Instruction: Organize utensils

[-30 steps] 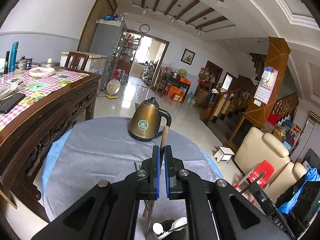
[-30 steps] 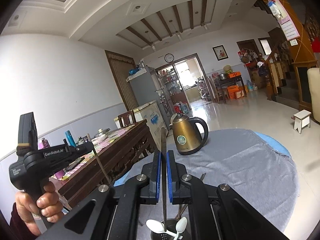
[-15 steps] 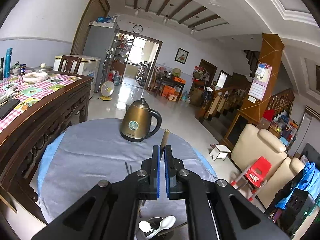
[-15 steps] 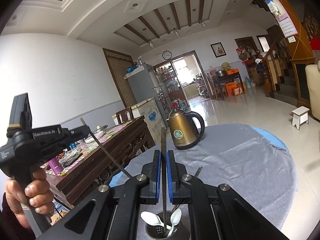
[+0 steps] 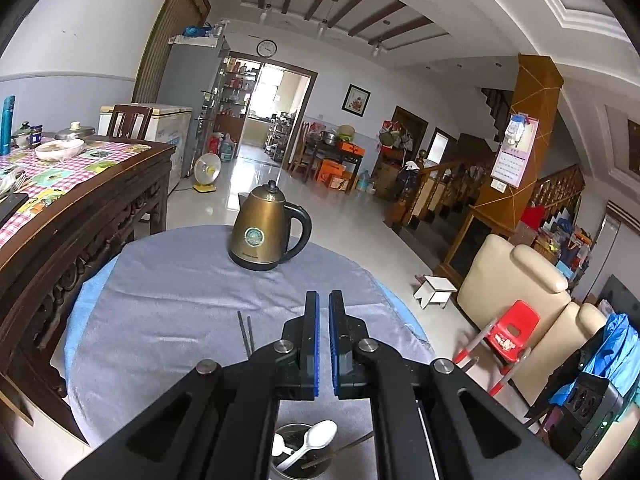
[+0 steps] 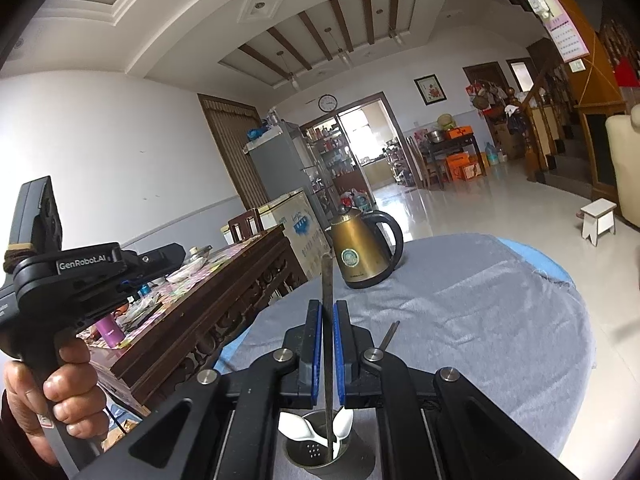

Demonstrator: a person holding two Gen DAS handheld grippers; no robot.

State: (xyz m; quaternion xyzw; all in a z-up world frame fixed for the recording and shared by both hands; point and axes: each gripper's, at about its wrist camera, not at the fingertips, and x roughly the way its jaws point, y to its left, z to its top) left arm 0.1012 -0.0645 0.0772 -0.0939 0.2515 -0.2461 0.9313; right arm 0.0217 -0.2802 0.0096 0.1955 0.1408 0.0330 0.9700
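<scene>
Glossy metal kettle on matt grey cloth.

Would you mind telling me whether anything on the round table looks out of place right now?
Two dark chopsticks lie loose on the grey cloth rather than in the metal holder, which already holds white spoons. The right gripper holds another chopstick upright over the holder. The kettle stands upright; nothing looks spilled.
</scene>
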